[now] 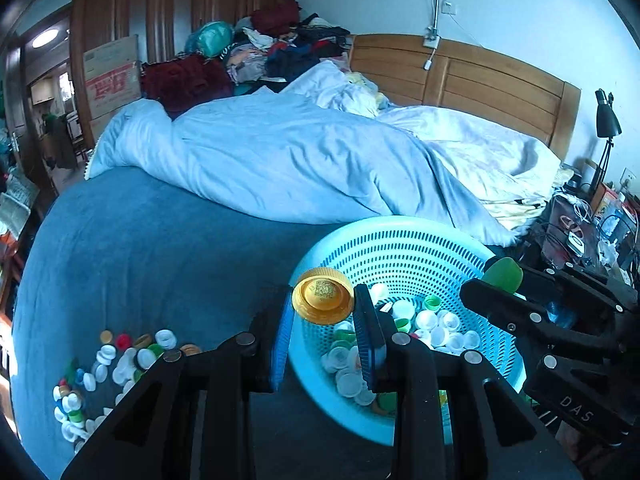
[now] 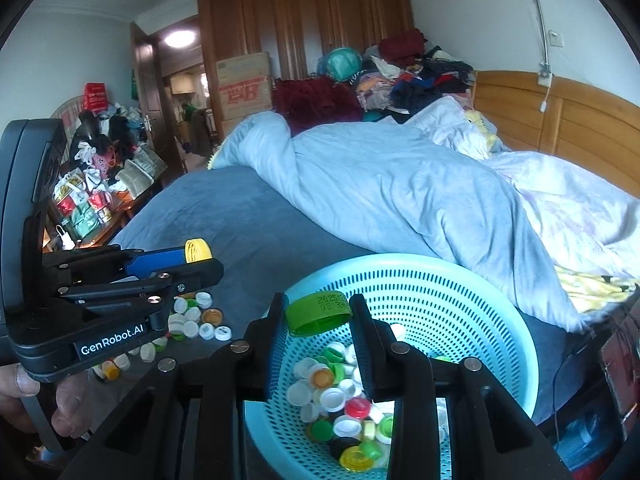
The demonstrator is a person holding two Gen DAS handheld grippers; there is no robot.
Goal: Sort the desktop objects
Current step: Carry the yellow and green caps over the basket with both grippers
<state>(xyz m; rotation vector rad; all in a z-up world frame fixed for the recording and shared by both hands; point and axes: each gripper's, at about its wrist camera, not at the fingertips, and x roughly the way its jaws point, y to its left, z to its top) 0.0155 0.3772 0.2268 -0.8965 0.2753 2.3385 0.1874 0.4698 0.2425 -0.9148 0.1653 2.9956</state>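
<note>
Left wrist view: the left gripper had its jaws clamped on a yellow cap, held by its rim with the printed inside face turned toward the camera.
Yellow cap position: it hung at the near left rim of the blue basket, above the caps already inside.
Right wrist view: the right gripper had its jaws clamped on a green cap, gripped at its sides, open side tilted downward, dark printed digits on its wall.
Green cap position: it sat over the inside of the basket, toward the near left part of the bowl.
Basket contents: a heap of sorted caps lay at the bottom, mostly white and green, with a red, an orange and a yellow one among them.
Loose caps: a scattered pile of caps lay on the dark blue bedsheet, left of the basket and well apart from it.
Basket placement: it rested on the bedsheet near the edge of the bed, just beside the rumpled light blue duvet.
Person: fingers of a hand wrapped the handle of the left gripper, seen at the lower left of the right wrist view.
Background: a pile of clothes sat on the far side of the bed in front of a wooden wardrobe.
</note>
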